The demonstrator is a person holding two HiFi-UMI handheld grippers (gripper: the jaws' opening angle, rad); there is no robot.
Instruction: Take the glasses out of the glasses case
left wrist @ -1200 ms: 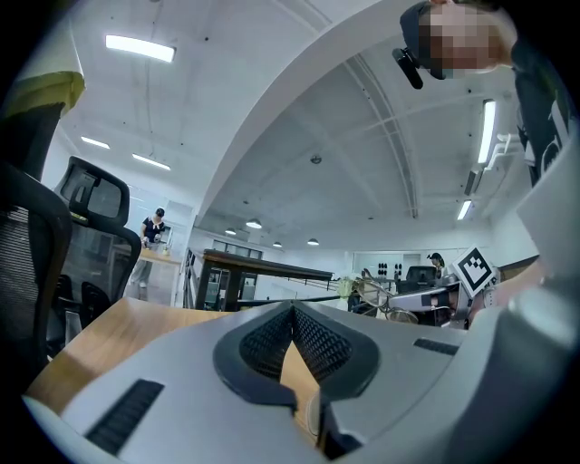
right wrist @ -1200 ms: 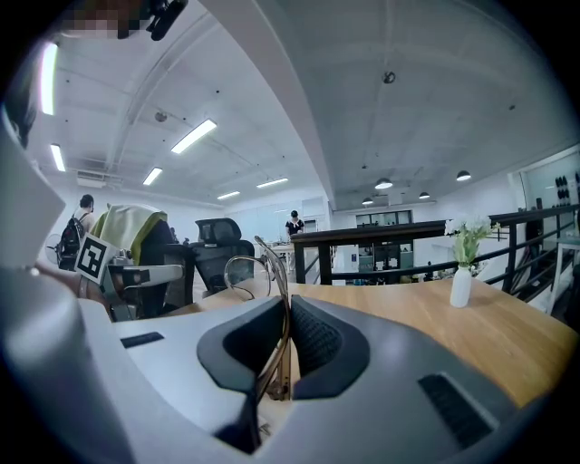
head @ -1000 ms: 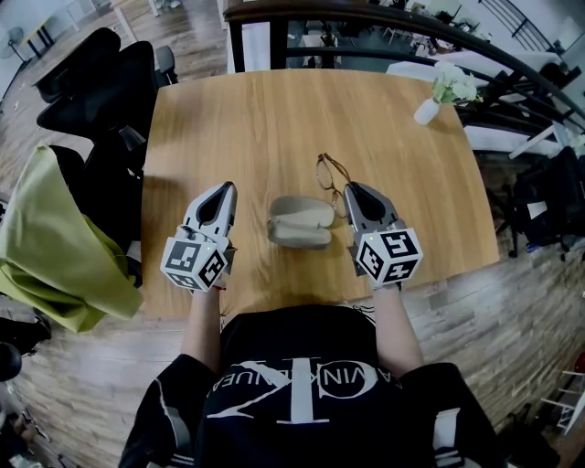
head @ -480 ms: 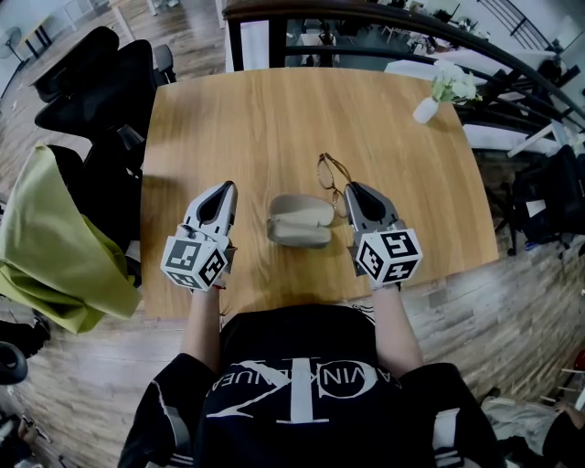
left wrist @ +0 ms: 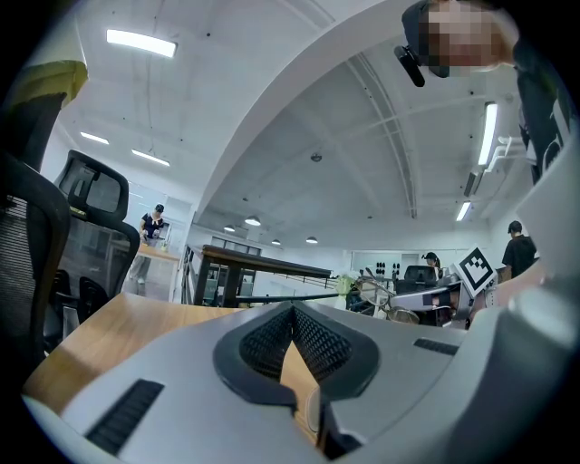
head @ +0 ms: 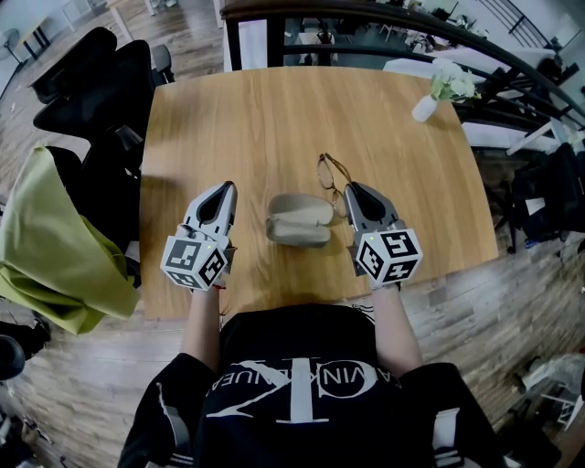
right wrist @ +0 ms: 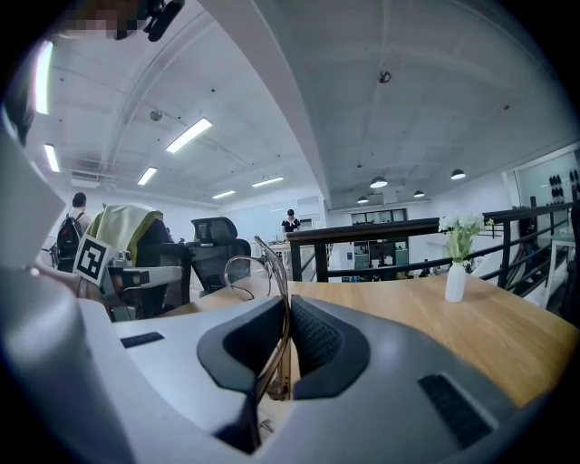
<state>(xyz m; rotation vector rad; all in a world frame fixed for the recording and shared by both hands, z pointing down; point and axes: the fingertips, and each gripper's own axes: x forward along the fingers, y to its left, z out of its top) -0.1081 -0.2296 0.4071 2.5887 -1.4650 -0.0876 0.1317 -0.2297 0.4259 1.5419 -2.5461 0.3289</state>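
Observation:
The grey glasses case [head: 300, 220] lies open on the wooden table [head: 274, 119], between my two grippers. The brown-framed glasses [head: 331, 174] are outside the case, just to its right. My right gripper [head: 352, 189] is shut on one temple of them. In the right gripper view the thin temple [right wrist: 272, 335] runs between the pads and the lenses [right wrist: 249, 272] stand up past the right gripper [right wrist: 286, 304]. My left gripper [head: 224, 187] rests left of the case, shut with nothing in it; its tips [left wrist: 292, 313] meet over bare wood.
A small white vase with flowers [head: 428, 108] stands at the table's far right corner, also seen from the right gripper [right wrist: 455, 281]. Black office chairs [head: 110, 64] and a green cloth [head: 55, 242] are off the left edge. A dark railing [head: 384, 18] runs behind.

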